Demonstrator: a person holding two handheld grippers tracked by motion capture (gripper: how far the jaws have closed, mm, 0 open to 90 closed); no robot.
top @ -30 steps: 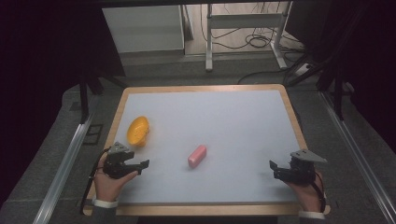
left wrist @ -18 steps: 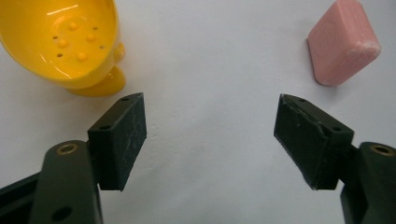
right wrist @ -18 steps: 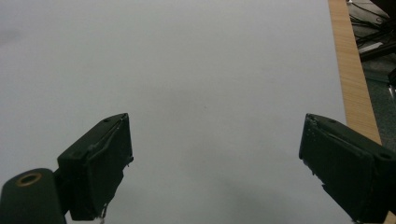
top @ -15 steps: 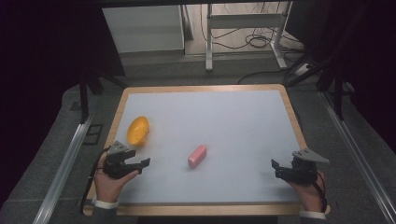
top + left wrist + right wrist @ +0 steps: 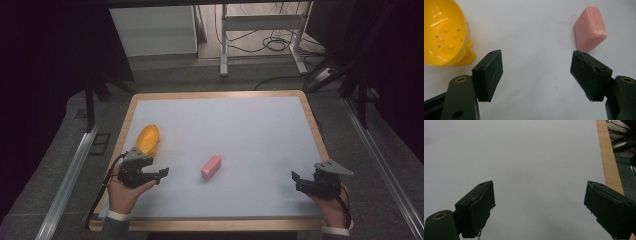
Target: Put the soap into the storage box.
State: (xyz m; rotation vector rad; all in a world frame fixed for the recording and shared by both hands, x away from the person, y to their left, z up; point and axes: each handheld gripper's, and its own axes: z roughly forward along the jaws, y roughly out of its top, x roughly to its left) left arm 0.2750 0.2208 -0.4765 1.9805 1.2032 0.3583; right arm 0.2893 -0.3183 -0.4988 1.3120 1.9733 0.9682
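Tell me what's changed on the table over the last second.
The left hand-held gripper has shifted slightly; its jaws have just closed a little, still wide open with nothing between them. The right hand-held gripper, pink block and yellow bowl stayed put.

Lab: bare test table [image 5: 310, 107], floor cables [image 5: 270, 45], dark curtains [image 5: 45, 60]

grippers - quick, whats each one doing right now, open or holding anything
left gripper: open, nothing between the jaws, which have just been closing slightly.
right gripper: open, holding nothing.
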